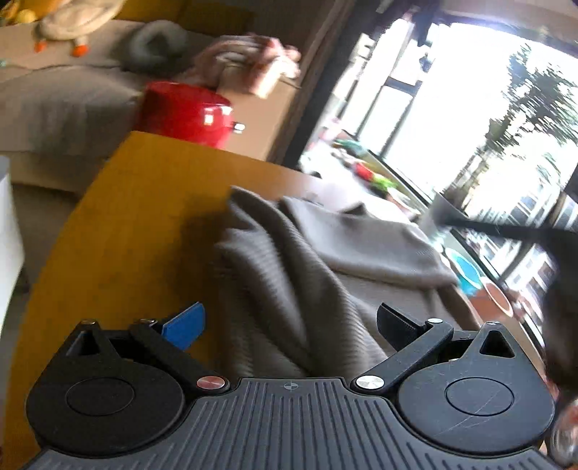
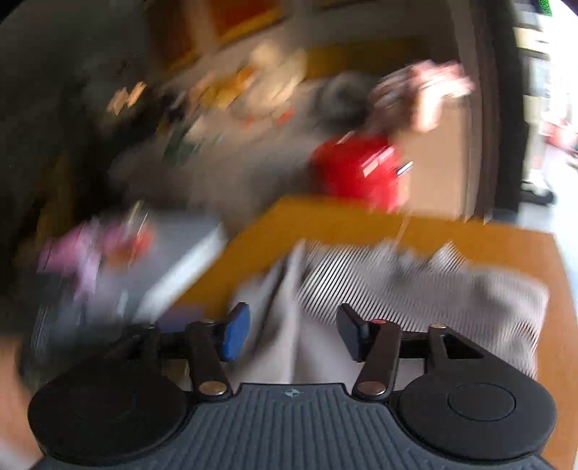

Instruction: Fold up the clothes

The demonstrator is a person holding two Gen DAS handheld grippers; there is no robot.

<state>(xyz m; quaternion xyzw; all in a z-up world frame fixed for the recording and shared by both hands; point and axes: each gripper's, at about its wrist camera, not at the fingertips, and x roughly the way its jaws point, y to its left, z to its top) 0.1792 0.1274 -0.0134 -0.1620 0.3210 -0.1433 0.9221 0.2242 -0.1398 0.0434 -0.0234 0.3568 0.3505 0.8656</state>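
Observation:
A grey-beige ribbed knit garment [image 1: 289,274] lies rumpled on the yellow-brown wooden table [image 1: 137,224]. My left gripper [image 1: 289,325] is open wide just above its near folds, with cloth between the spread fingers but not pinched. In the blurred right wrist view the same garment [image 2: 415,285] lies spread on the table [image 2: 361,220]. My right gripper [image 2: 292,332] is open above its near left part, and a fold of cloth runs between the fingers.
A red pot [image 1: 184,112] stands beyond the table's far edge, in front of a grey sofa [image 1: 54,101] with a plush duck [image 1: 76,21] and crumpled pink cloth [image 1: 249,58]. A bright window [image 1: 469,108] is at right. A dark arm [image 1: 534,231] crosses at right.

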